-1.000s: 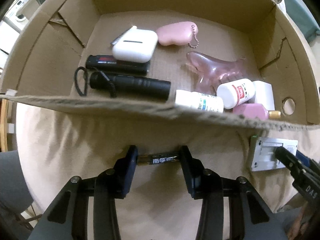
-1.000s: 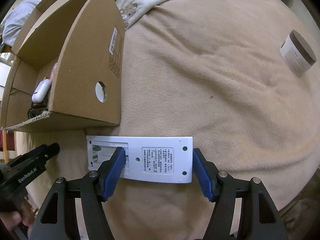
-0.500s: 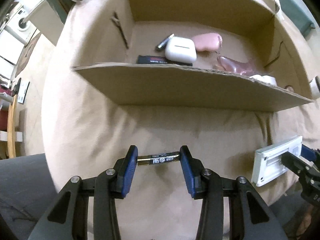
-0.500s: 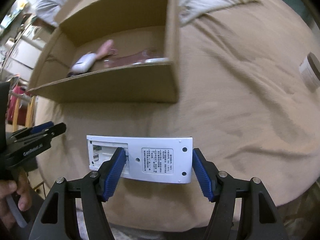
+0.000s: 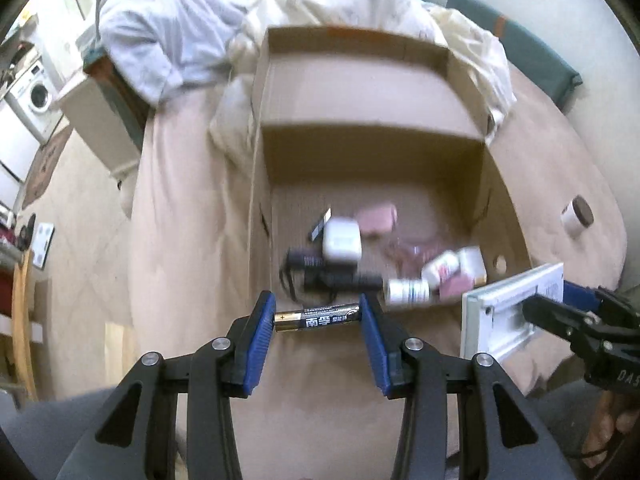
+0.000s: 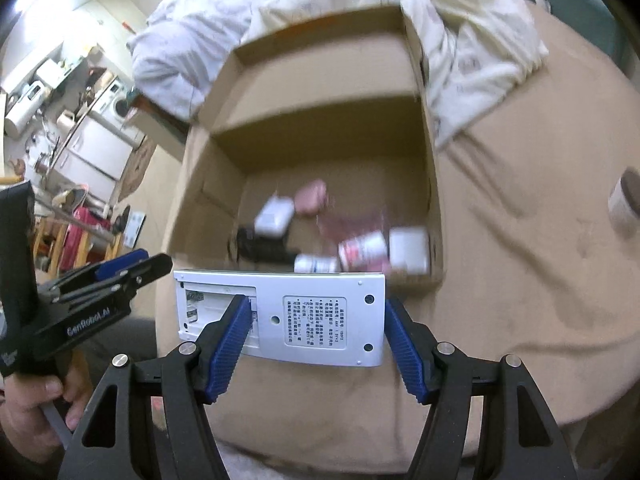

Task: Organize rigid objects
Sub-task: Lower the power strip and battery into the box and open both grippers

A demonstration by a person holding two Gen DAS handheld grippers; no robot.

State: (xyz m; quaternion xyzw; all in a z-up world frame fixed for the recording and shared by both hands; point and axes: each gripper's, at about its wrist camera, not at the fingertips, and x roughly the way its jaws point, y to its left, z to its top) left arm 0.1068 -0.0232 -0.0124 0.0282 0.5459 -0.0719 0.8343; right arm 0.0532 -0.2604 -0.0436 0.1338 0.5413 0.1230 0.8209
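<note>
Right now both tongs are loaded and held above the bed, w/ the open cardboard box ahead at 12 o'clock.

Left tongs: partly closed, blue pads clamped on the two ends of a black-and-gold battery. Battery lies crosswise, roughly level, plus end toward 9 o'clock, over the box's near edge.

Right tongs: about half open, gripping a white flat device back side up. One pad sits in its open battery compartment at 9 o'clock, the other on the short edge at 3 o'clock. Printed label and screw holes face the cam. In the left wrist view the same device shows at 4 o'clock, tilted, just beside the box's right wall.

Inside the box, blurred: white earbud-type case, pink item just behind it, black flashlight w/ cord along the near side, white bottles and a white block toward 3 o'clock, a clear pinkish thing between; can't tell exactly what touches what.

Outside the box: a brown-lidded jar on the bed at 3 o'clock, well apart; rumpled white bedding behind the box at 12 to 1 o'clock. A hand holds the left tool's grip at 8 o'clock in the right wrist view.
</note>
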